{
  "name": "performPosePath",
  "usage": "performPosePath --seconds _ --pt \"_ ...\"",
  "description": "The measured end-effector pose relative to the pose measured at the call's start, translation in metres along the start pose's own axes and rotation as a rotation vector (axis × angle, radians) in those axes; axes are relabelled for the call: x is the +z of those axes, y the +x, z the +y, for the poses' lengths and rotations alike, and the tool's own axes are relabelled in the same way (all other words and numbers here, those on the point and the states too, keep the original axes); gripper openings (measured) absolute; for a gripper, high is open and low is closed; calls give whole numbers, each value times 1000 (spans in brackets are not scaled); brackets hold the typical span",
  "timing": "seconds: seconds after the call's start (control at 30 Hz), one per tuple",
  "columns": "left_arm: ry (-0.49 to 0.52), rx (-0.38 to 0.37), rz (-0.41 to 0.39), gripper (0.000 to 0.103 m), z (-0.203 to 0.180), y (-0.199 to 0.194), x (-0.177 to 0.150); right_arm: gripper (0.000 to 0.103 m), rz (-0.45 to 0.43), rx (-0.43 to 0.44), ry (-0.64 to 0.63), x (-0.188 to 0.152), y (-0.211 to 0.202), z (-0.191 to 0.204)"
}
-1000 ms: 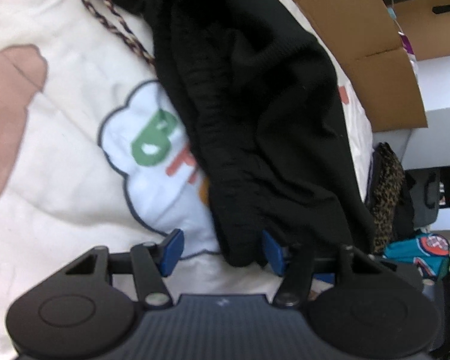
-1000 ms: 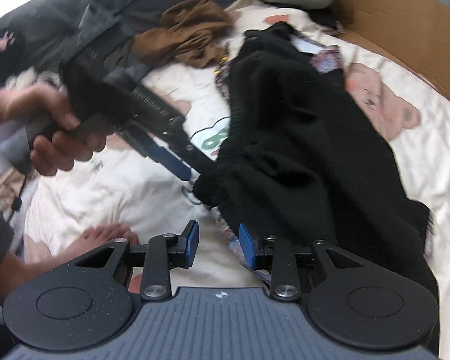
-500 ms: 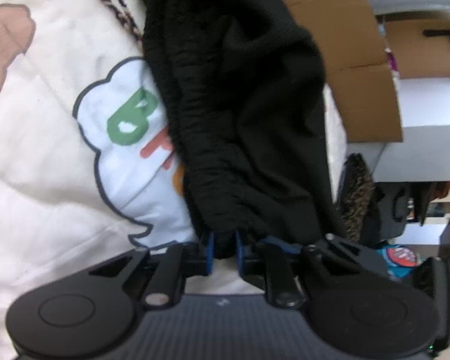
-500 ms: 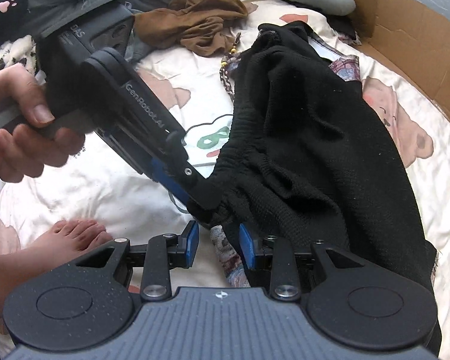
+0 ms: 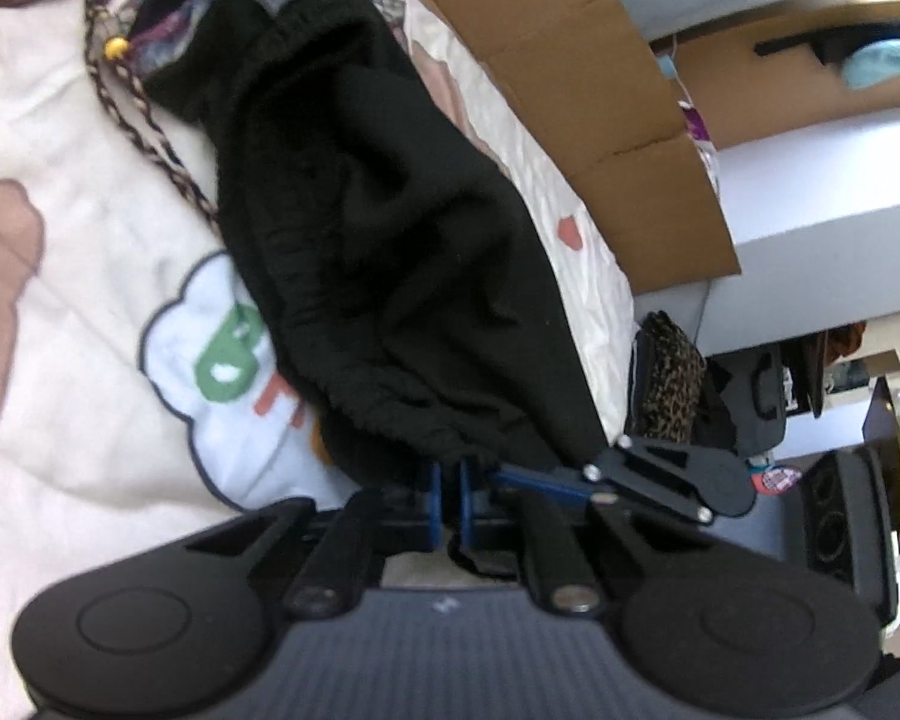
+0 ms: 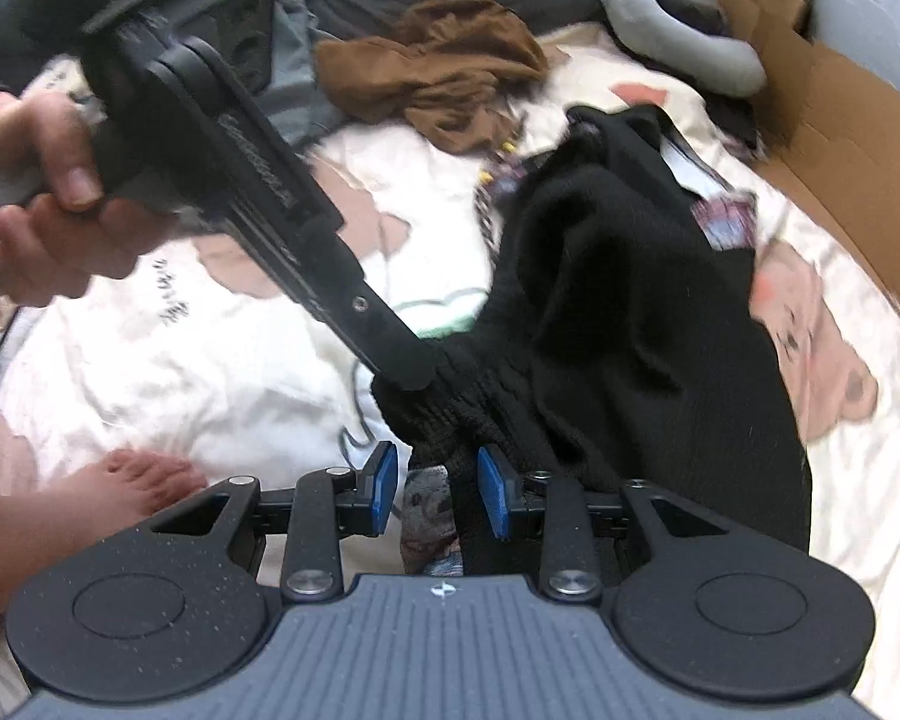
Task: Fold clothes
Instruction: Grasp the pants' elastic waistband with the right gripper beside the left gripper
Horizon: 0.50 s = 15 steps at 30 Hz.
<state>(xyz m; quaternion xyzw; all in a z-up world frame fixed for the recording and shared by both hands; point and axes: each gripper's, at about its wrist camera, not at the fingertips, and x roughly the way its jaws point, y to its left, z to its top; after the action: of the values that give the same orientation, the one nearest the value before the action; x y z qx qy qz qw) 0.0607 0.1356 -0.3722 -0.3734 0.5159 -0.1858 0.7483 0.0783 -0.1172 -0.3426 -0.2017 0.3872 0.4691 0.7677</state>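
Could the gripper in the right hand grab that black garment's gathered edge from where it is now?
Probably yes. The right gripper is open, and the black garment has its gathered edge bunched just ahead of the blue fingers. The left gripper pinches the same edge, close alongside.

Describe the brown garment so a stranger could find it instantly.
Start at the cartoon-printed bedsheet and follow it to its far end, beyond the black garment. The brown garment lies crumpled there, the only brown cloth.

1 black garment (image 6: 630, 324), 1 brown garment (image 6: 444, 66) — 2 tools: left (image 5: 447, 501), right (image 6: 438, 489)
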Motion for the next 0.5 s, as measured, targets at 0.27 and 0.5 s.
performPosePath --seconds 0.27,0.5 --pt "41 7 0 6 -4 -5 2 36 0 15 -16 7 -14 -6" --pt "35 2 -10 6 -4 1 8 30 9 55 -73 5 -11 5"
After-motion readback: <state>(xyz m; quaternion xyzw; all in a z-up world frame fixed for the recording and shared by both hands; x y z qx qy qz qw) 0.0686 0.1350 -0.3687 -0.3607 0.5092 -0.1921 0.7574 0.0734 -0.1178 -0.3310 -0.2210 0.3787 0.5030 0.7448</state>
